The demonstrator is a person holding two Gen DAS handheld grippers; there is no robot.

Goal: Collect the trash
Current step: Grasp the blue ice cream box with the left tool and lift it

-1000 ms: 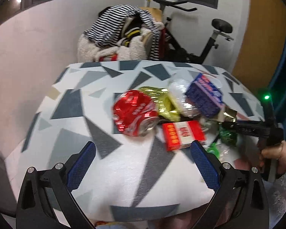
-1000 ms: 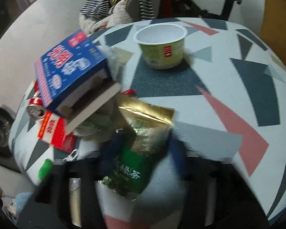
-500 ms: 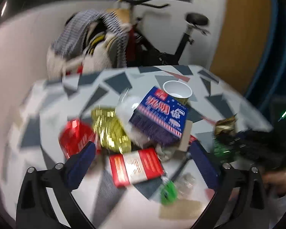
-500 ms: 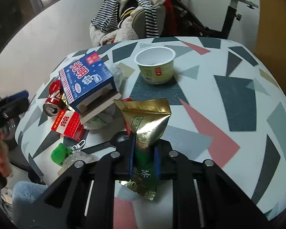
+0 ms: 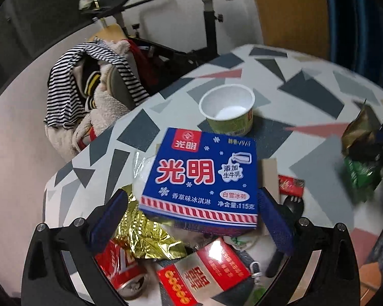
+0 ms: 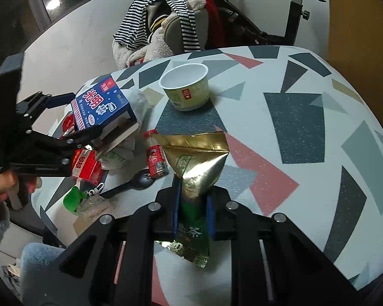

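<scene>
A blue ice-cream box [image 5: 204, 176] lies on top of a trash pile on the patterned table [image 6: 293, 117]. My left gripper [image 5: 191, 219] is open, and its blue pads straddle the box without pressing it. From the right wrist view the left gripper [image 6: 74, 117] reaches in from the left around the same box [image 6: 99, 104]. My right gripper [image 6: 192, 211] is shut on a gold and green tea pouch [image 6: 199, 158], held upright just above the table. That pouch [image 5: 360, 137] also shows at the right edge of the left wrist view.
An empty paper cup [image 6: 185, 89] stands behind the pile. In the pile lie a red can [image 5: 120, 267], gold foil [image 5: 140, 232], a red packet [image 5: 204, 278], a black spork [image 6: 135, 183] and a small red bottle [image 6: 155, 158]. A clothes-draped chair [image 6: 166, 20] and an exercise bike [image 5: 206, 12] stand beyond.
My left gripper swung right from over the red can and rolled, so it now straddles the blue box. My right gripper shut on the tea pouch and raised it slightly.
</scene>
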